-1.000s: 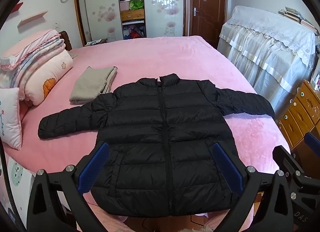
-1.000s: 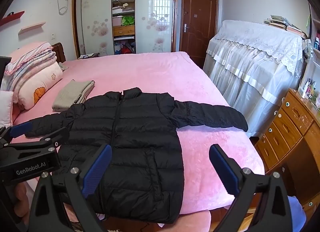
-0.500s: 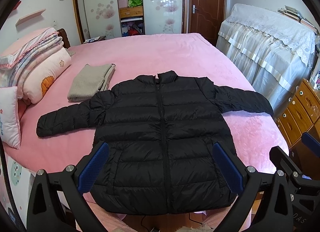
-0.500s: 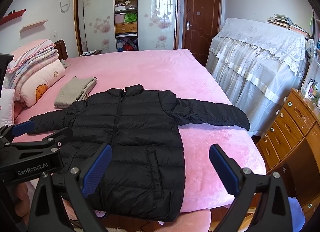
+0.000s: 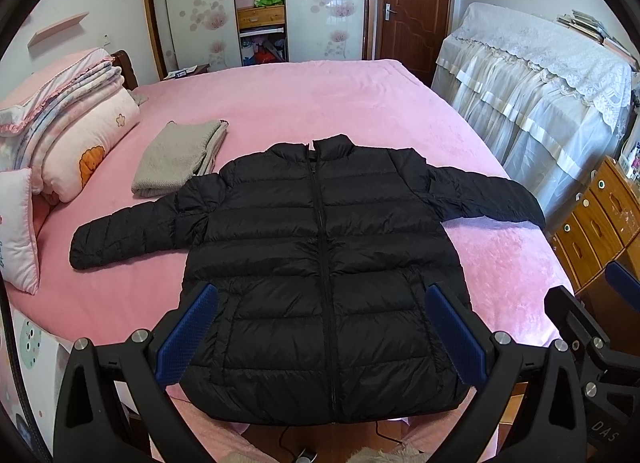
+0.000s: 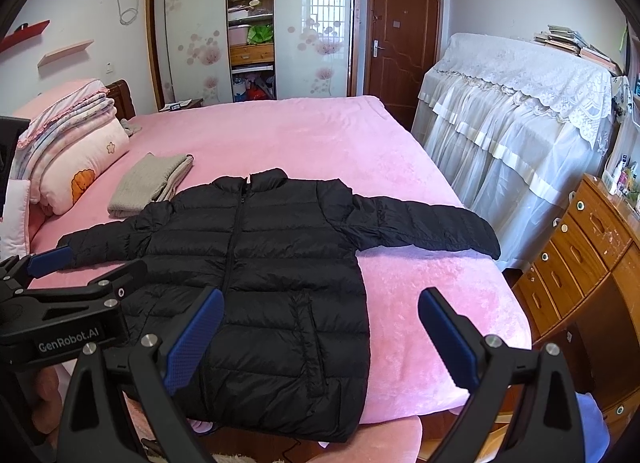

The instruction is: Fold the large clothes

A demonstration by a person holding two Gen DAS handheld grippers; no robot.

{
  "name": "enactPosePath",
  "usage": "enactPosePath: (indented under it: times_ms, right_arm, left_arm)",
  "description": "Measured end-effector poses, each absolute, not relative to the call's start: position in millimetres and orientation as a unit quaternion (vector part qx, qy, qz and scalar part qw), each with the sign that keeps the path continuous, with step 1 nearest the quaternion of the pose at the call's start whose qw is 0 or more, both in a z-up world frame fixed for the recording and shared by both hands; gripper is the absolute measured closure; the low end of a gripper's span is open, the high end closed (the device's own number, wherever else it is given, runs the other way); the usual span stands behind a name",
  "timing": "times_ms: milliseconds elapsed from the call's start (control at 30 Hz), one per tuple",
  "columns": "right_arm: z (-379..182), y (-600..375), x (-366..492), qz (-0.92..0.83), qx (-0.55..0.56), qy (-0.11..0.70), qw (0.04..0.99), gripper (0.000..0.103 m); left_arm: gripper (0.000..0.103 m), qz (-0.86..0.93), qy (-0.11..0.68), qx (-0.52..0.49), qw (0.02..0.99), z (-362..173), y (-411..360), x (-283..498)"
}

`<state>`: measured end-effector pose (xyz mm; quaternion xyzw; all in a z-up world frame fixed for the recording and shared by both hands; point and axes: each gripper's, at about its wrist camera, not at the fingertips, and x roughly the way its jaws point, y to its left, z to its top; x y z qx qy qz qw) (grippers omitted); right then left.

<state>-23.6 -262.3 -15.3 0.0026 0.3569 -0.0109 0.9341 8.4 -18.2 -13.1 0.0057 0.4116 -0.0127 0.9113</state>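
Left wrist | jacket sits lower in frame (camera rose) | both tools gaping

Both cameras look from the foot of the bed toward the wardrobe, each over its own claw. The left view sits closer, centred on the jacket; the right view stands further right. Both share the jacket.

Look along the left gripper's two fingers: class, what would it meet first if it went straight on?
Probably the black quilted puffer jacket, near its zip on the lower front; the open left gripper frames it, though depth is unclear.
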Motion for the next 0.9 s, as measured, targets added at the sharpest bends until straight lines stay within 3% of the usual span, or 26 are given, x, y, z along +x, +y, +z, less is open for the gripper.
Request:
enactPosePath:
  times_ms: [900]
  right_arm:
    - [2.2, -267.6, -16.1, -0.008, 0.005, 0.353, 0.936, 0.005]
  left_arm:
    - [0.0, -0.01, 0.425, 0.0, 0.905, -7.6, -16.6, 17.0]
